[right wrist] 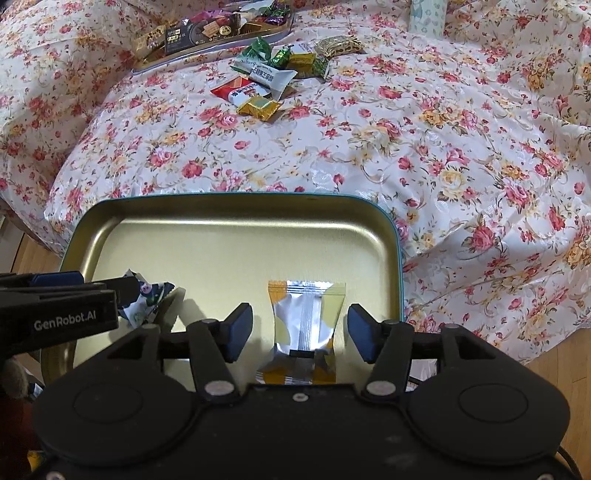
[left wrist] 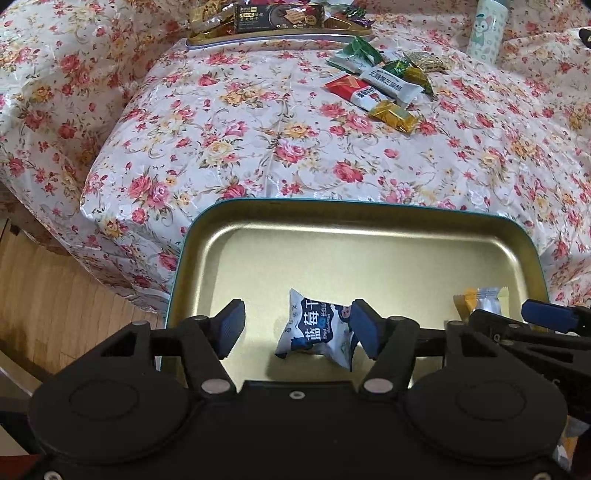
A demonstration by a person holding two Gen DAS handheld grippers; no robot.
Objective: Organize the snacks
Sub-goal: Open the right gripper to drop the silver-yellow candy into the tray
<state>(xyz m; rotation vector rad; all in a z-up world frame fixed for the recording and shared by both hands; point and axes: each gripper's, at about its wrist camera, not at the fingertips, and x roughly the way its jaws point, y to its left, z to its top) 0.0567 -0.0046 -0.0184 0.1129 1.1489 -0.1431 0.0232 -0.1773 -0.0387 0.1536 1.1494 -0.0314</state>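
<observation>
The left gripper [left wrist: 297, 330] hangs over the near part of the gold tin [left wrist: 369, 210], its fingers spread; the blue-and-white packet [left wrist: 314, 328] lies on the tin's floor between them, the right-hand pad at or just beside the packet's edge, the left-hand pad well clear, so nothing is pinched. The right gripper [right wrist: 299, 332] stands the same way, fingers spread to either side of the silver-and-yellow packet [right wrist: 304, 325], which lies flat near the tin's right wall with neither pad pressing on it. Both packets seem to have been set down here on purpose; the tin looks to be the collecting place, and the two lie apart on its floor, one toward each side, leaving the far half bare for more.

The remaining snacks sit in a loose heap [left wrist: 384, 85] on the flowered cloth [left wrist: 258, 147], toward the far right of the raised part of the bed or cushion beneath; a second tray [left wrist: 277, 35], full of mixed sweets, rests at the far edge. A pale bottle [left wrist: 485, 26] stands beyond the heap.

My judgement: the drop is done, and the sensible next step is lifting both grippers clear before reaching for the heap; the slick wrappers could snag on a pad.
</observation>
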